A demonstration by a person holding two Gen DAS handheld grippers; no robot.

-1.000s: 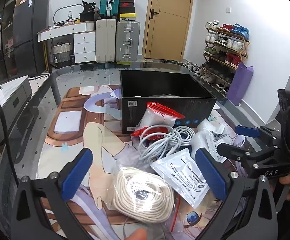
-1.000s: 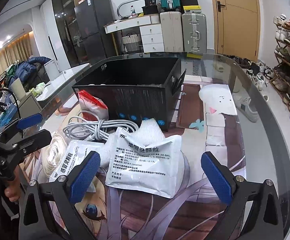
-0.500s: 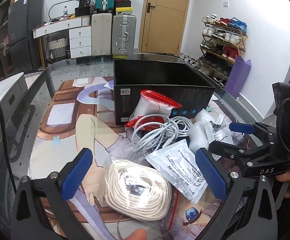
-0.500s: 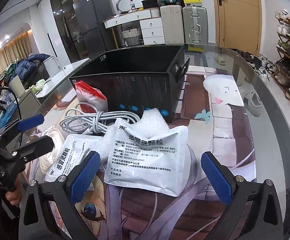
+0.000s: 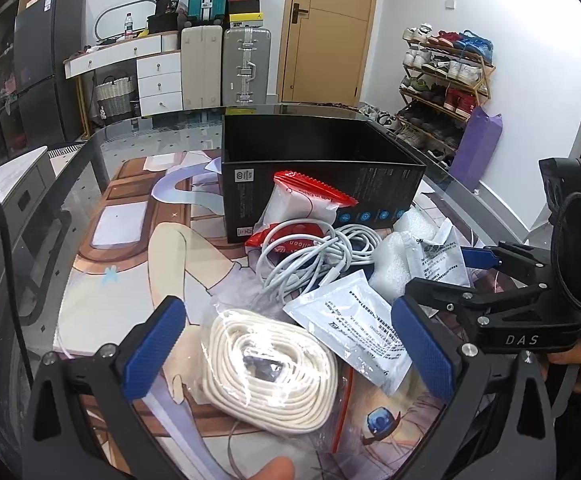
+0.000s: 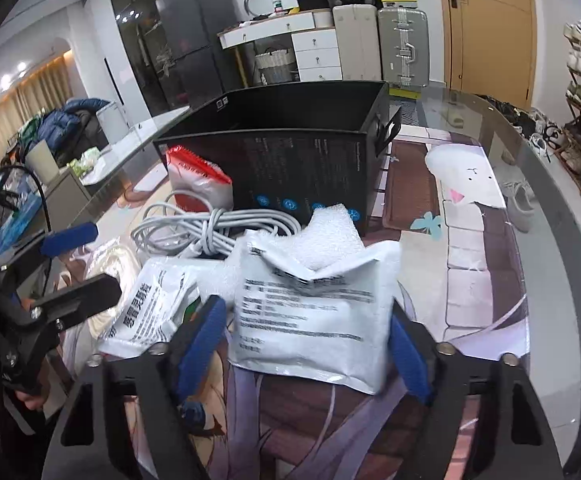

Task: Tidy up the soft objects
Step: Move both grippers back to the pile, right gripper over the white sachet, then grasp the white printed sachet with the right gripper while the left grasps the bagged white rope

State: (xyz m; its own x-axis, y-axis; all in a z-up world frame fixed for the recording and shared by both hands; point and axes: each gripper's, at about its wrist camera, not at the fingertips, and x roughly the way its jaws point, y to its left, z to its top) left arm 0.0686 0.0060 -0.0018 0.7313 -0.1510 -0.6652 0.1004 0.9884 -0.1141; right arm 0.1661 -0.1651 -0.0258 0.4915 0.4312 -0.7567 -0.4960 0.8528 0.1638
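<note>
My right gripper [image 6: 310,344] is closing its jaws on the white foil sachet with black printed text [image 6: 314,320]; the blue pads sit at both side edges and the pouch has buckled at the top, so it looks pinched. Behind it, touching, a white foam wrap piece [image 6: 330,232]. Just left lies a second white foil sachet with green print [image 6: 146,312], flat on the printed anime desk mat [image 6: 470,280]. Beyond these, a bundled white power cable [image 6: 210,228], then a red-topped clear plastic bag [image 6: 194,180] leaning on the open black cardboard box [image 6: 290,160].

My left gripper [image 5: 290,344] is wide apart, holding nothing, poised over a coiled cream rope in clear wrap [image 5: 266,364]. Everything rests on the glass table [image 5: 90,148].
</note>
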